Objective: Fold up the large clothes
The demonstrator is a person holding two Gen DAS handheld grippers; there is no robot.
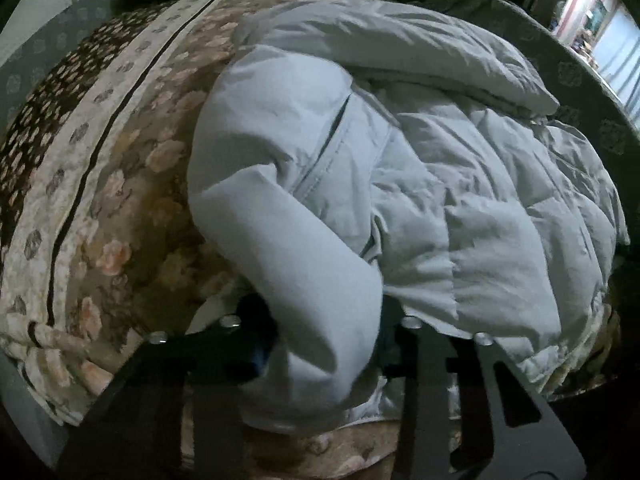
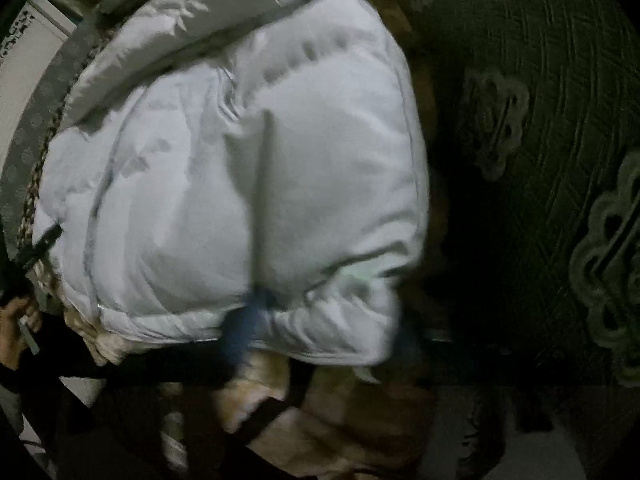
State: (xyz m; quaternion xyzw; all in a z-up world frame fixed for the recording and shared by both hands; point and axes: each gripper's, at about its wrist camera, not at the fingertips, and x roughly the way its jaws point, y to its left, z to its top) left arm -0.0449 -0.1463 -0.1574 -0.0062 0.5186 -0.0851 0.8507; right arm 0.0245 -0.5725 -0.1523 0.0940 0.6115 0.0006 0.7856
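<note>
From the left wrist, a puffy, quilted pale-blue jacket (image 1: 420,184) lay across a floral bedspread (image 1: 120,184); the left gripper (image 1: 324,344) pinched its rounded sleeve at lower centre. From the right wrist, the right gripper (image 2: 320,328) squeezed the jacket's padded hem, low in frame.

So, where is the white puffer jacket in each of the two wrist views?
Left wrist: the white puffer jacket fills centre and right, one sleeve reaching down to the gripper.
Right wrist: it fills the left and centre.
Shared landmark: the floral bedspread under it, visible below the hem.
</note>
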